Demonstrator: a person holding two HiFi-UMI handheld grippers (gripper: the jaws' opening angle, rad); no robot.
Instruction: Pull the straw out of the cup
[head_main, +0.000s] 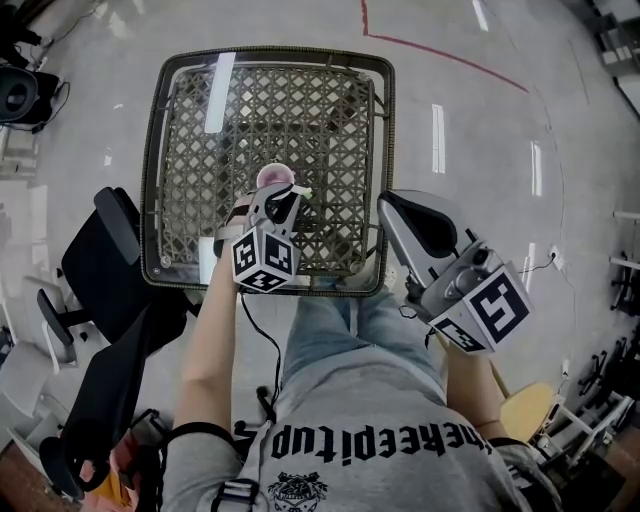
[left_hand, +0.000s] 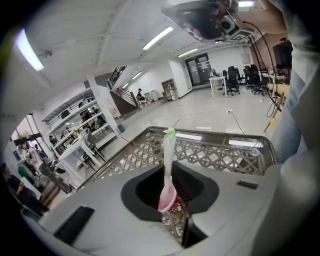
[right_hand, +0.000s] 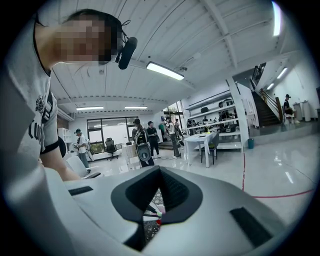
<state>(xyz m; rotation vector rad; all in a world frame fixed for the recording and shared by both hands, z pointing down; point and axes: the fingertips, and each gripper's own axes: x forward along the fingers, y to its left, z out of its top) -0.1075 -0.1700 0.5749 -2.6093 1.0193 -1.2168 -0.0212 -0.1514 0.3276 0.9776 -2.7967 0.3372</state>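
Nearest the seated person, the right gripper (head_main: 402, 216) hangs off the table's right edge. Its jaws are only a slit apart with nothing in them, and it takes no part. Ahead of it, the left gripper (head_main: 283, 196) reaches down over the glass-topped wicker table (head_main: 180, 120). Its jaws stand partly open on either side of the straw (left_hand: 169, 160), and I see no pad pinching it. The straw stands almost upright, green tip uppermost, with its foot in the small pink cup (left_hand: 168, 201), which sits on the table just beyond the jaws.

To my eye the step in hand is taking hold of the straw. Next, the jaws need to close firmly on it. Then it needs a lift straight up along its own line, since the cup looks light, nothing steadies it, and it might tip or ride up.
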